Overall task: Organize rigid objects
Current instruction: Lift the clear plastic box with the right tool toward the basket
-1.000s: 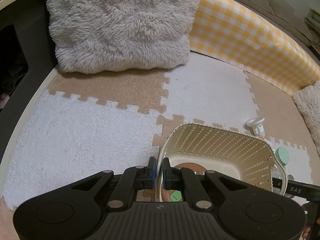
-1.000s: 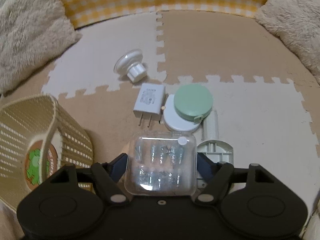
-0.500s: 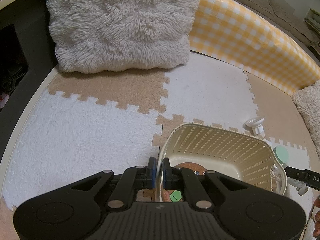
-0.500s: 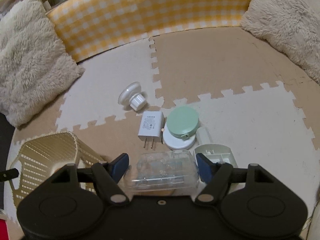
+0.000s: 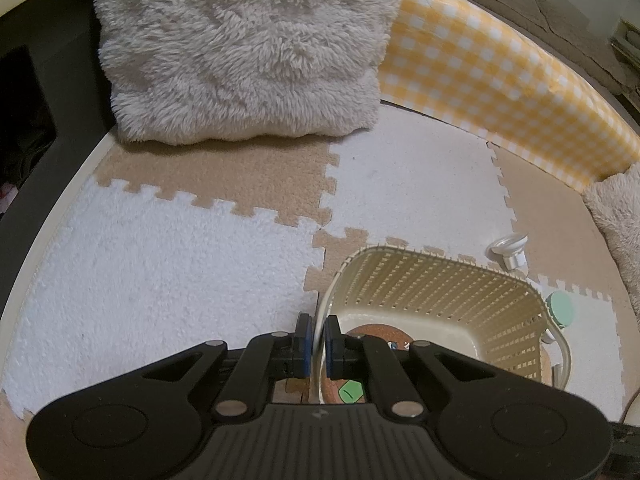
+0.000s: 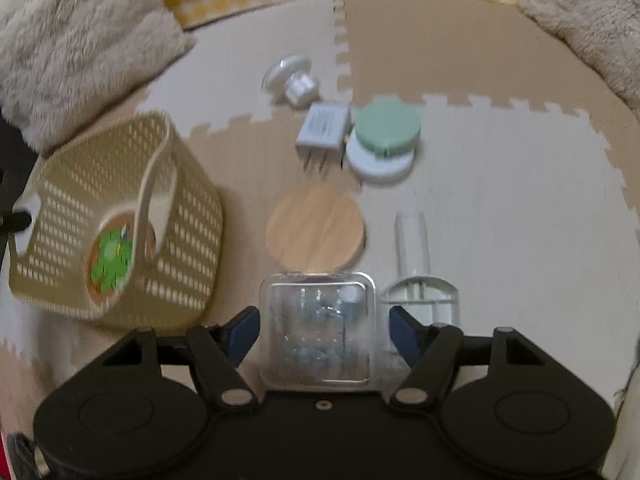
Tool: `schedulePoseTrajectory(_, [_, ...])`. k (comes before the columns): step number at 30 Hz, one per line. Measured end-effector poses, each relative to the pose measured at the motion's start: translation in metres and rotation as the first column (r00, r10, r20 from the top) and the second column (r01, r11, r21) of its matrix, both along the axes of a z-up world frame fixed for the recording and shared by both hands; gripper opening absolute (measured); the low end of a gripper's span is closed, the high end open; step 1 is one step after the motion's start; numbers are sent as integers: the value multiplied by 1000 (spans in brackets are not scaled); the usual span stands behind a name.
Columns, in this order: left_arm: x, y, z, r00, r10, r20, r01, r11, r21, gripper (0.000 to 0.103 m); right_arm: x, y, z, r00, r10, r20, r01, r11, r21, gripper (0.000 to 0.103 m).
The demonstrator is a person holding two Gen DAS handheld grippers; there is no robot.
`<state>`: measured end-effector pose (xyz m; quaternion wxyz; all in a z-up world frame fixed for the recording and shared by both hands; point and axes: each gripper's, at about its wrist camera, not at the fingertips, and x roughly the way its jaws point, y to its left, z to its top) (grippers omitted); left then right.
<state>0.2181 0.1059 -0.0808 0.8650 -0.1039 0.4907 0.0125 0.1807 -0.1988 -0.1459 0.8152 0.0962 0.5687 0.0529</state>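
Note:
My left gripper [image 5: 318,346] is shut on the handle of a cream plastic basket [image 5: 448,292], which is tilted; the basket also shows in the right wrist view [image 6: 112,220], with a cork coaster with a green print [image 6: 110,258] inside. My right gripper [image 6: 324,330] holds a clear plastic box [image 6: 318,332] between its blue pads, above the mat. Below it lie a round wooden coaster [image 6: 316,232], a white charger [image 6: 324,130], a green round case [image 6: 388,128] on a white disc, a white knob [image 6: 290,74] and a clear holder [image 6: 416,272].
Tan and white foam mat tiles [image 5: 160,264] cover the floor. A fluffy cushion [image 5: 244,48] and a yellow checked bumper [image 5: 492,80] stand at the back. Another fluffy cushion [image 6: 592,28] lies at the right.
My right gripper with the clear box has moved, and the basket now sits closer at its left. A wooden coaster has come into view. The left gripper still holds the basket handle.

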Motion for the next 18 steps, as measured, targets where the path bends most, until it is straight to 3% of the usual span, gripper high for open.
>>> schedulePoseTrajectory(7, [0, 1, 0, 1000, -1, 0, 1, 1000, 0, 6, 4, -7, -2, 999, -36, -23, 37, 998, 59, 78])
schedulePoseTrajectory(12, [0, 1, 0, 1000, 1, -1, -1, 1000, -3, 6, 0, -4, 9, 999, -45, 26, 45, 999, 6, 78])
schedulePoseTrajectory(15, [0, 1, 0, 1000, -1, 0, 1, 1000, 1, 6, -3, -7, 21, 997, -53, 63, 49, 997, 63, 78])
schedulePoseTrajectory(18, [0, 1, 0, 1000, 0, -1, 0, 1000, -1, 6, -3, -5, 20, 999, -36, 33, 32, 992, 119, 78])
